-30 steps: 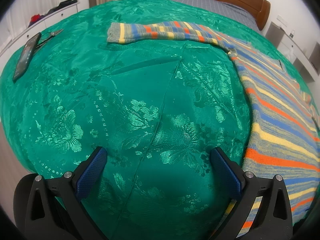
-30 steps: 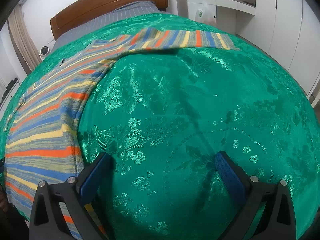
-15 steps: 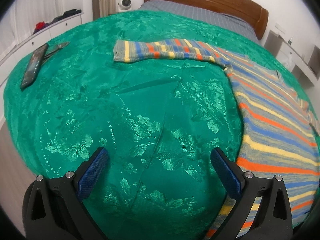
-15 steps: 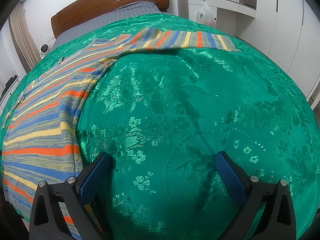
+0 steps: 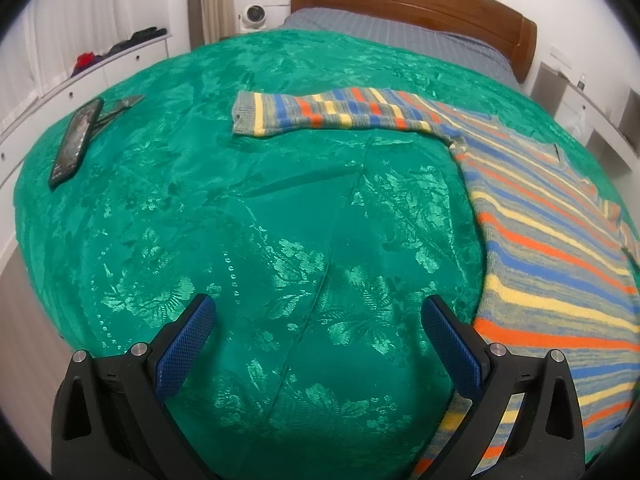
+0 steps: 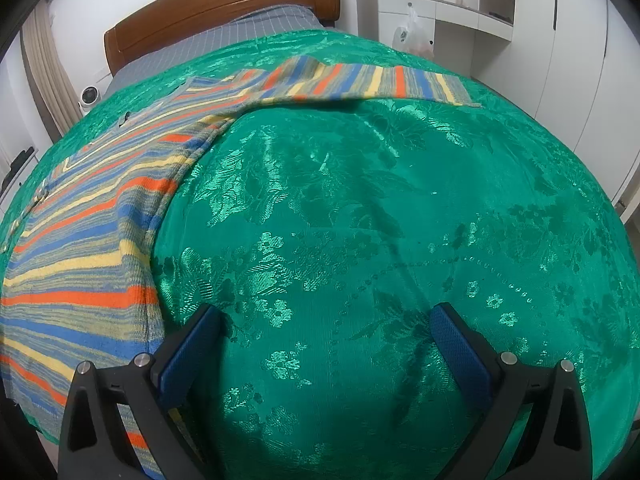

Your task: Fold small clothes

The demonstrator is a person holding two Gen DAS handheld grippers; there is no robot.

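Surface: bed (image 5: 400, 68) under a green floral spread (image 5: 280, 220), creased ahead of the left tongs.
Room: brown headboard (image 5: 420, 4), grey bedding beyond the spread; white cabinets (image 6: 580, 60) ahead-right of the right tongs; white drawers (image 5: 100, 68) ahead-left of the left tongs.
Loose items: dark phone (image 5: 74, 140) on the spread, far ahead-left of the left tongs.
Sweater (image 5: 560, 248): knit, striped grey, blue, yellow and orange; lies flat, both sleeves spread sideways.
Left sleeve (image 5: 328, 112): well ahead of the left tongs, cuff pointing left.
Right sleeve (image 6: 380, 80): well ahead of the right tongs, cuff pointing right.
Sweater body: between the two tongs; its edge passes by the right finger of the left pair and the left finger of the right pair.
Left tongs (image 5: 318, 320): spread wide, holding nothing, over bare spread.
Right tongs (image 6: 326, 328): spread wide, holding nothing, over bare spread.
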